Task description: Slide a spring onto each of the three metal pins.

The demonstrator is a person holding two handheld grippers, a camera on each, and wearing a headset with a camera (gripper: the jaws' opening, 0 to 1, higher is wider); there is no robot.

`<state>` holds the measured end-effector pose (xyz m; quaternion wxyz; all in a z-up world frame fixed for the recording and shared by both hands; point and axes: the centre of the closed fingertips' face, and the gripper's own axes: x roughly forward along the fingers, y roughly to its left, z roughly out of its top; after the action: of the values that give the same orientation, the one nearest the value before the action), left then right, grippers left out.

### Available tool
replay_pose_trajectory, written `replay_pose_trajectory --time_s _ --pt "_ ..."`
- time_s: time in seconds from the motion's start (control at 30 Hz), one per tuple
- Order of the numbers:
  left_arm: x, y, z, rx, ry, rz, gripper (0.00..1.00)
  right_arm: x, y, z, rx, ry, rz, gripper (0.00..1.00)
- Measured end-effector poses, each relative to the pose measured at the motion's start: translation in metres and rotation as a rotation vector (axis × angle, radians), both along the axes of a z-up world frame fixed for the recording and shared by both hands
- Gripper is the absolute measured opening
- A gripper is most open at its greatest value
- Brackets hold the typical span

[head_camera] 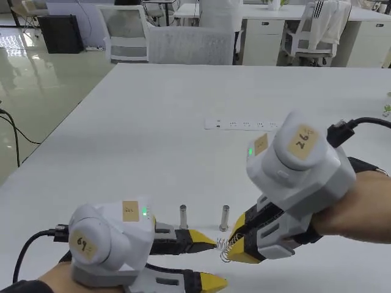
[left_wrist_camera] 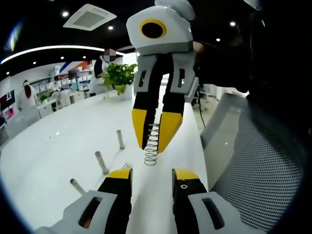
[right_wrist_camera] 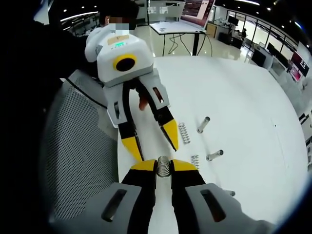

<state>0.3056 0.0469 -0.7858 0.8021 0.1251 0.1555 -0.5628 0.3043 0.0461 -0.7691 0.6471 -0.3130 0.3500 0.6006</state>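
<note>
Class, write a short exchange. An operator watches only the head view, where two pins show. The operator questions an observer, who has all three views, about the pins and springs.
Operator: I count two pins. Is there a third?
Observer: Yes. The left gripper view shows a third pin in line with the other two.
Operator: Apart from the spring in the right gripper, are there more?
Observer: The right gripper view shows two loose springs lying on the table beside the pins.
</note>
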Motion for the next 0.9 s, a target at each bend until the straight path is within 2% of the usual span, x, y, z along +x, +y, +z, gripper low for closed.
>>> replay_pose_trajectory --time_s 0.23,0.57,0.9 --pt "0.002 0.01 -0.003 -0.005 0.014 0.035 0.36 0.005 -0.009 -0.001 -0.012 0.0 -0.02 0.08" --pt "0.001 0.032 -0.012 -0.026 0.045 0.119 0.45 0.014 -0.021 0.003 -0.023 -0.011 -0.049 0.08" --pt "0.003 0.055 -0.019 -0.045 0.068 0.213 0.51 0.039 -0.042 0.016 -0.029 -0.038 -0.112 0.08"
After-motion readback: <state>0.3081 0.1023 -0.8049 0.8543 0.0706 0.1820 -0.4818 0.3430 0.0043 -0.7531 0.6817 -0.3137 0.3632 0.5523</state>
